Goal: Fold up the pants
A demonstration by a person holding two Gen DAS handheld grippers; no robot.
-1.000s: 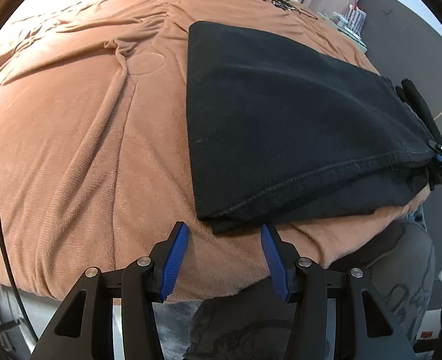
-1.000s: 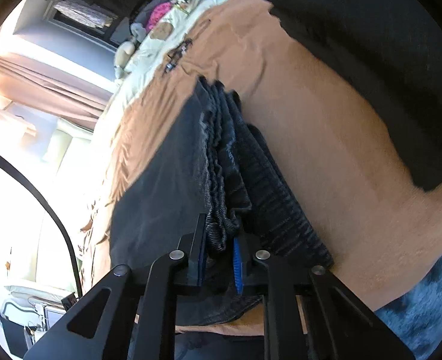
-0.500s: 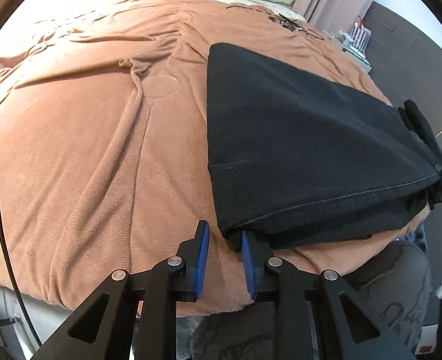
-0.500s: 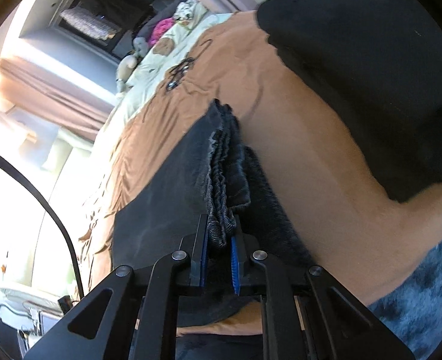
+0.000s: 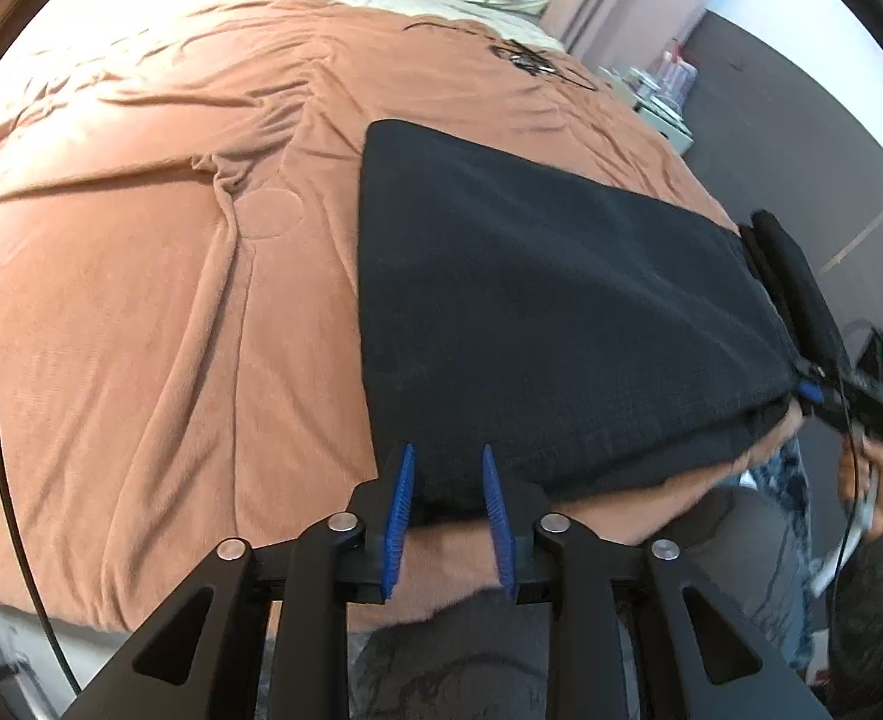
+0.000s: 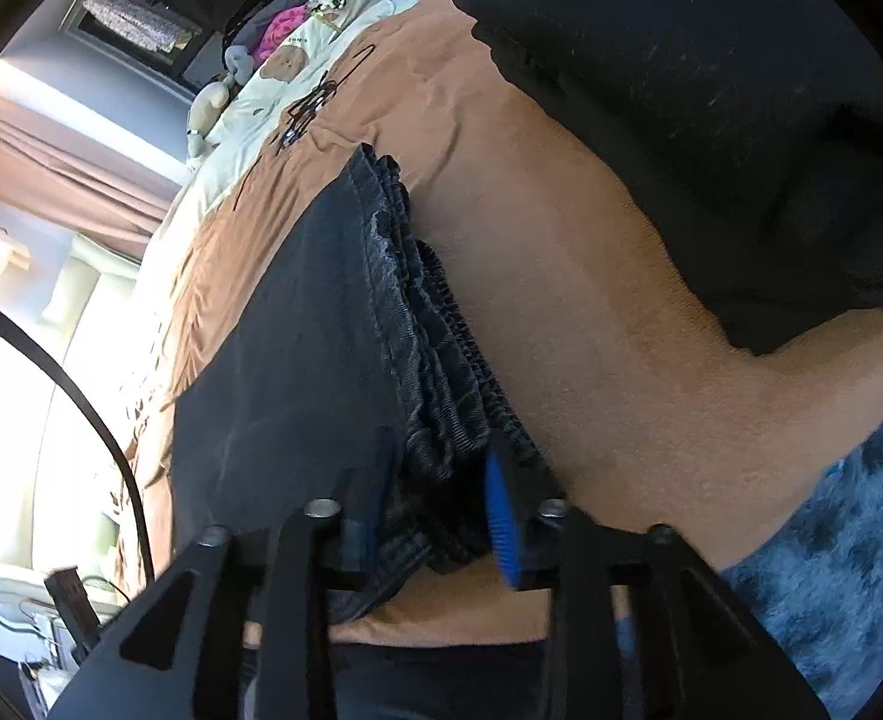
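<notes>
Straddling the near corner of the black pants point(image 5: 537, 324), the left gripper point(image 5: 446, 483) has its blue fingers point(image 5: 404, 480) apart with cloth between them. Half a second ago those fingers were nearly together just short of that corner, so they have opened and pushed forward onto the fabric; whether they press on it yet I cannot tell.

The pants lie folded into a flat dark slab on the orange blanket point(image 5: 141, 300) of the bed, toward its near right edge. At the far end the right gripper point(image 6: 435, 510) straddles the bunched elastic waistband point(image 6: 441, 360). Its fingers look wider apart than a moment ago (the left one is blurred and half hidden by cloth), so its grip may be loosening or resetting.

My reading: both ends of the near edge are being taken up, which suits a further fold across the slab. The risk is a shallow bite on the left, letting the top layer slip and skew the stack.
</notes>
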